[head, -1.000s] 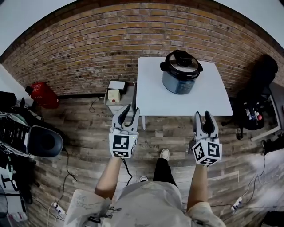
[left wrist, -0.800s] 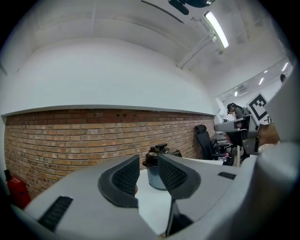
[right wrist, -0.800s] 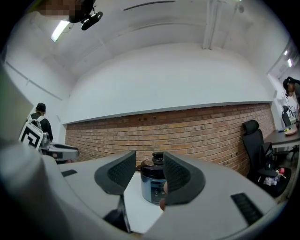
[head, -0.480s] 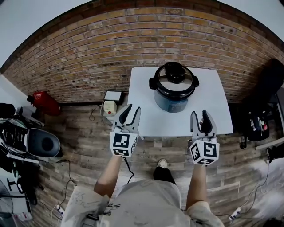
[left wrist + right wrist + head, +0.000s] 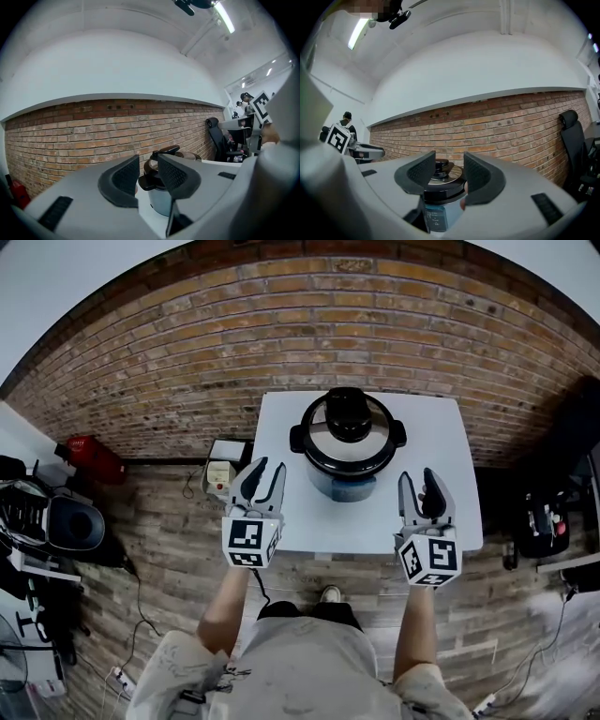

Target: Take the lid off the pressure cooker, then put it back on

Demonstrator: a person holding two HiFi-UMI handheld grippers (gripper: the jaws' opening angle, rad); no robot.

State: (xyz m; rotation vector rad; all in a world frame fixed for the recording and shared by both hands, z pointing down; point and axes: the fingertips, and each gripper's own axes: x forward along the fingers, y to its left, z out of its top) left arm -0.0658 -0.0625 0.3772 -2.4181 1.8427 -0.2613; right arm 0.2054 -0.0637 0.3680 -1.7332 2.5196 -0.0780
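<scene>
Two open hand-held grippers (image 5: pixel 267 468) (image 5: pixel 418 476), lidded pressure cooker (image 5: pixel 347 442)

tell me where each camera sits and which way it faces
Head view: on the head, looking steeply down at the cooker on the table; forearms, left gripper, right gripper show.
Left gripper view: on that gripper, facing the cooker; its fingers show.
Right gripper view: same; its own fingers show.
All three share the cooker.

A test lab room.
Red brick wall (image 5: pixel 187 362), loose black cables (image 5: pixel 139 606) on the brown wooden floor (image 5: pixel 178 549), a black office chair (image 5: pixel 571 136).
</scene>
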